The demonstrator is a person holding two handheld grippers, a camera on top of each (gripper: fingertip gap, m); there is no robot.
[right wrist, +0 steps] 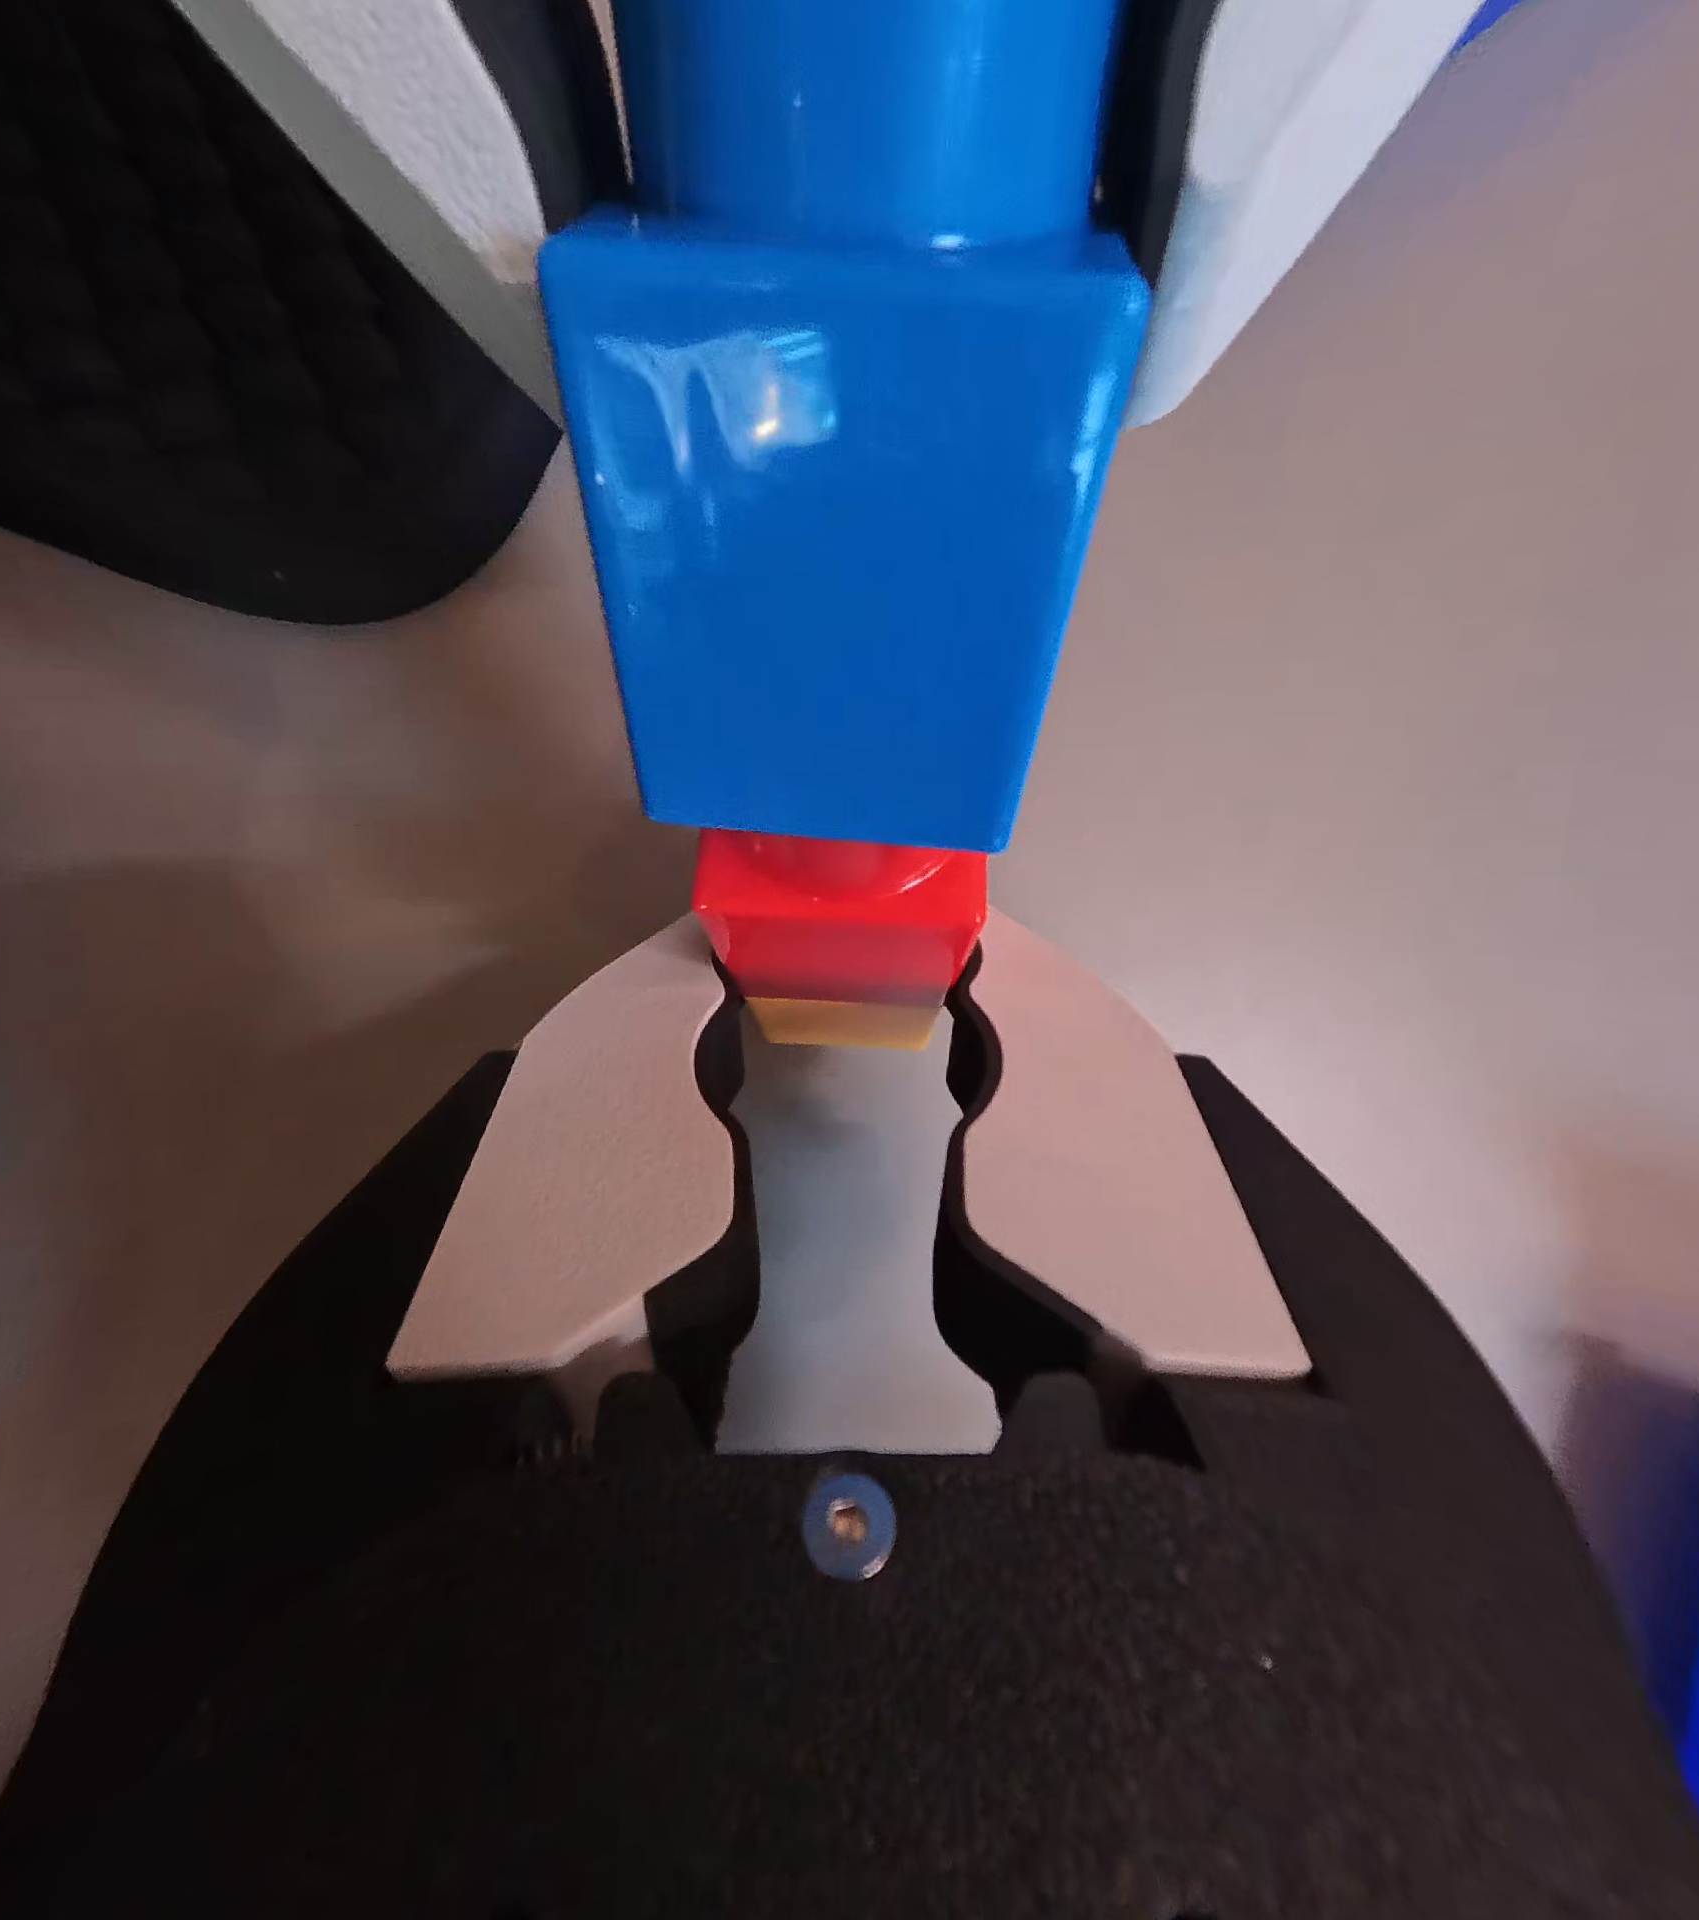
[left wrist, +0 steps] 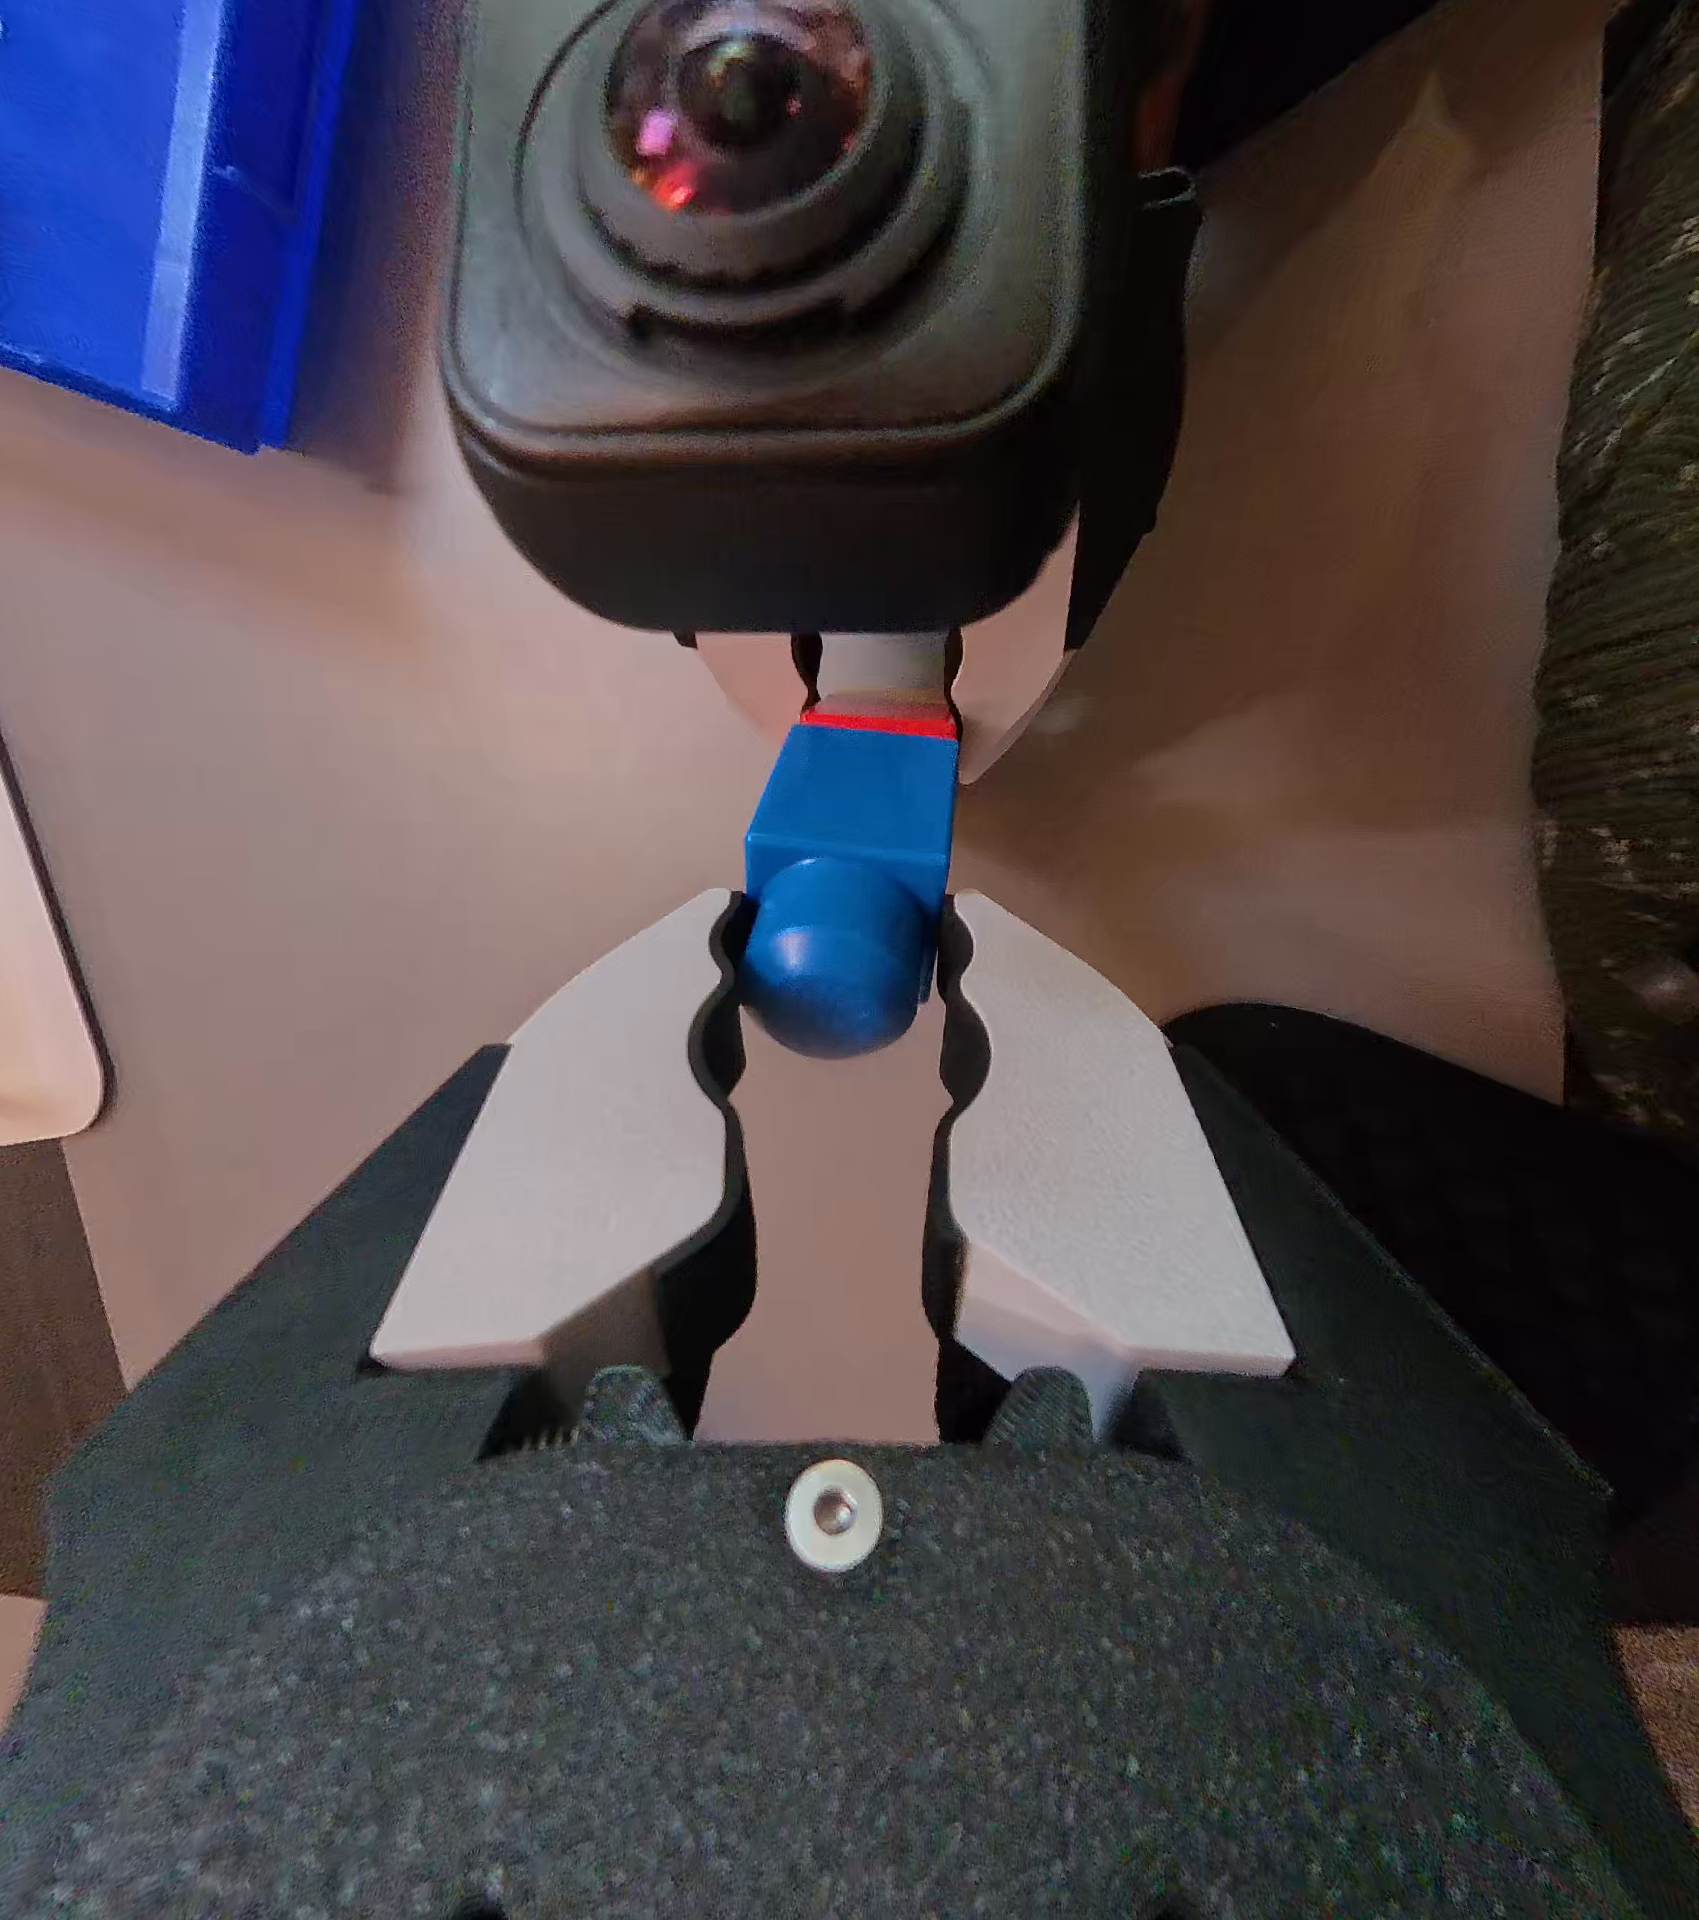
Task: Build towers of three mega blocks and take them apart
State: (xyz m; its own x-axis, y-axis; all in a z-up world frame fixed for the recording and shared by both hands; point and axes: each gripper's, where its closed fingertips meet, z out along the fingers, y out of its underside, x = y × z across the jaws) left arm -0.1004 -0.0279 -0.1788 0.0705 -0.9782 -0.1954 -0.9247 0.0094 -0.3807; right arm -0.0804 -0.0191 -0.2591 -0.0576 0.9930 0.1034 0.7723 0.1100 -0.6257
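Grippers meet nose to nose here, with one small tower of blocks held between them above the pale table [right wrist: 1396,727].

Closest to you in the left wrist view, your left gripper [left wrist: 840,961] is closed on the blue block [left wrist: 855,810]. Its white fingers [left wrist: 616,1060] pinch the block's sides, and the round blue knob points back at the camera. Past the blue block you can see a thin red edge, and then the black camera [left wrist: 772,312] of the other gripper facing you. Far off on the left is a blue bin [left wrist: 76,197].

Closest to you in the right wrist view, your right gripper [right wrist: 845,987] is closed on the red block [right wrist: 840,935]. A yellow block [right wrist: 845,1023] peeks out just behind the red one, between the fingers. I cannot tell if the fingers squeeze the yellow one too. The blue block sits on the red block's knob, and a little of that red knob shows in the gap. So the blue block looks partly off, or not pushed all the way on. I cannot tell which.

If you are pulling it apart, keep both grips tight and pull straight along the tower. Do not bend it hard, or the red block may slip out. A small wiggle can help. If you are building, push straight until the gap is gone. Stay over the table, so a dropped block lands close.
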